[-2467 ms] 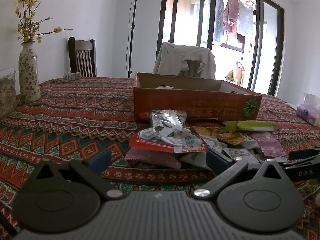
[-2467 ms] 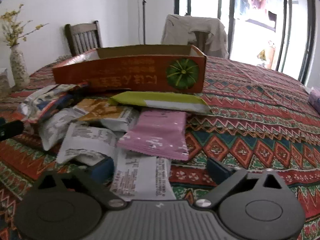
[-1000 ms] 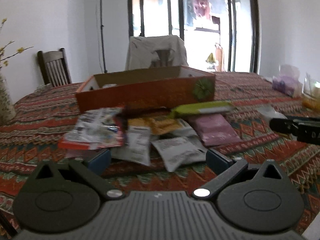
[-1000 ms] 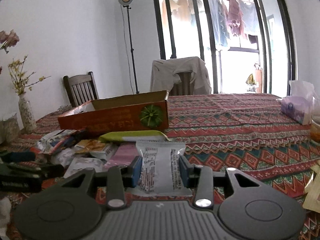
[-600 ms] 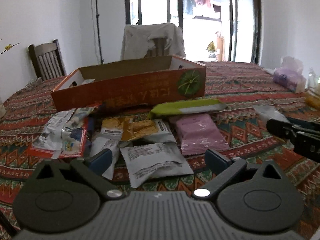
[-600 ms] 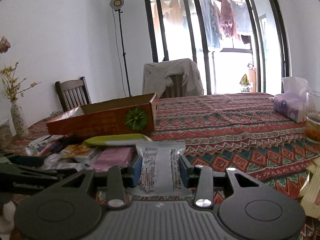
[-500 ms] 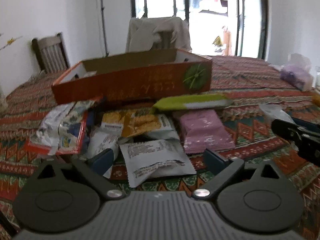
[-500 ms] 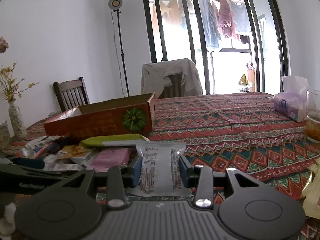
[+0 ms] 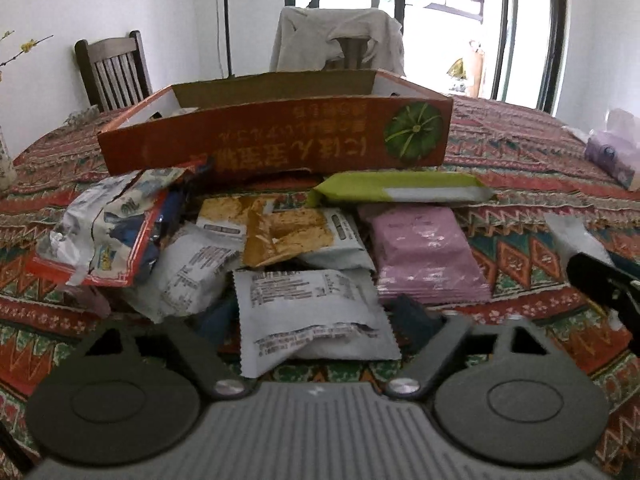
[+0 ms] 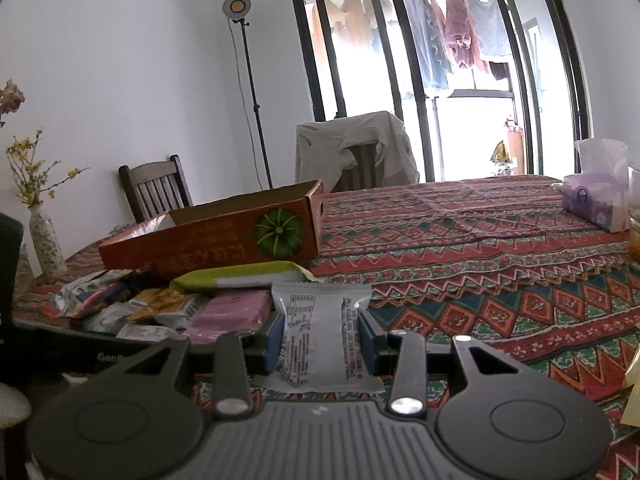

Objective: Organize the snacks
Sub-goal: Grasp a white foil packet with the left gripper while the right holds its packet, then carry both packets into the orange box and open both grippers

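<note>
Low in the left wrist view, my left gripper [image 9: 316, 320] is closing around a white packet [image 9: 312, 316]; my right gripper [image 10: 320, 338] clamps a silver packet [image 10: 320, 336]. Most snacks lie before the orange box [image 9: 276, 136], so sorting has barely begun.

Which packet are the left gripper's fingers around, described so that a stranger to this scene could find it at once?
Start at the long orange cardboard box on the patterned tablecloth; a heap of snack packets lies in front of it. The white packet nearest the camera sits between the closing fingers of the left gripper. Unlike the pink packet beside it, it is white, printed with small black text, with zigzag edges.
</note>
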Available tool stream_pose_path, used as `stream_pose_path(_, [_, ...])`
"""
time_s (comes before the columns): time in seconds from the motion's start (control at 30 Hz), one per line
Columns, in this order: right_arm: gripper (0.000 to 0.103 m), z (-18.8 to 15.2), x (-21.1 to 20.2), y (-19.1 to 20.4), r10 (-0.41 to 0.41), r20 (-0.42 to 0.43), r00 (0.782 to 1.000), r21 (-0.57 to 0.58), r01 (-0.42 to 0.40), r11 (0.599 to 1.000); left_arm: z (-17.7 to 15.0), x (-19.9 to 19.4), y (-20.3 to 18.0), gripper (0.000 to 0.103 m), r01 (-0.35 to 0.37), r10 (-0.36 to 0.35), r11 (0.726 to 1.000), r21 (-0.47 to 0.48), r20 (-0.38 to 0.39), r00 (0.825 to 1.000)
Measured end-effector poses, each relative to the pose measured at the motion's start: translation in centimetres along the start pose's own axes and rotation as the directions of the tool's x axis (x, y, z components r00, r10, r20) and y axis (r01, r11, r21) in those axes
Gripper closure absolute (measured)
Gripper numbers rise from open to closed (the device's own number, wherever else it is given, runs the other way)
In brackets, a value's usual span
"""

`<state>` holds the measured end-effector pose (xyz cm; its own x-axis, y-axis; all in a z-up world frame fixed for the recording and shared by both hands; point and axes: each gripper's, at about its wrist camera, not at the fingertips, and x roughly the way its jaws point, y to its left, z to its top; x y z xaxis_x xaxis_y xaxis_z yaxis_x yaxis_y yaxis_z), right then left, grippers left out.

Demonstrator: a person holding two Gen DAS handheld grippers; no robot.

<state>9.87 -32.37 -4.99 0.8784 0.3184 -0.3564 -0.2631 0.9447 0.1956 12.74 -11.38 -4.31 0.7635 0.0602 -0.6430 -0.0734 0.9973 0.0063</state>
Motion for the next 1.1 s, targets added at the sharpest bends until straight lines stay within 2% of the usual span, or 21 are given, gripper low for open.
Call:
stream_pose_path(0.13, [0.064,0.0,-0.1,-0.1,0.005,0.006,1.000,0.005,-0.005,1.000,-0.2,-0.3,0.4,0.034,0.022,-0.022,1.000,-0.007,0.012,1.000])
stream_pose_path(0.17, [0.064,-0.1,-0.1,-0.1,0.004,0.006,1.000,0.004,-0.004,1.000,-0.2,-0.4,0.5,0.046,0.032,-0.032,0.999,-0.010,0.016,0.999])
stream_pose_path(0.3, [0.064,-0.1,-0.2,0.0,0.000,0.010,1.000,0.001,0.000,1.000,-0.7,-1.0,1.0,0.050,0.046,-0.046,0.999,-0.002,0.030,0.998])
stream_pose_path(0.6, [0.064,-0.2,-0.4,0.2,-0.013,0.028,1.000,-0.008,0.013,1.000,-1.1,-3.2,1.8,0.053,0.067,-0.069,0.998,0.022,0.085,0.994])
stream_pose_path(0.83, [0.064,-0.3,-1.5,0.4,-0.040,0.095,0.995,-0.007,0.041,0.999,-1.3,-5.8,1.7,0.053,0.086,-0.099,0.993,0.086,0.164,0.981])
stream_pose_path(1.1, [0.064,1.2,-1.9,1.8,-0.046,0.121,0.992,-0.031,0.050,0.998,-0.6,-7.5,2.5,0.053,0.116,-0.129,0.991,0.069,0.225,0.966])
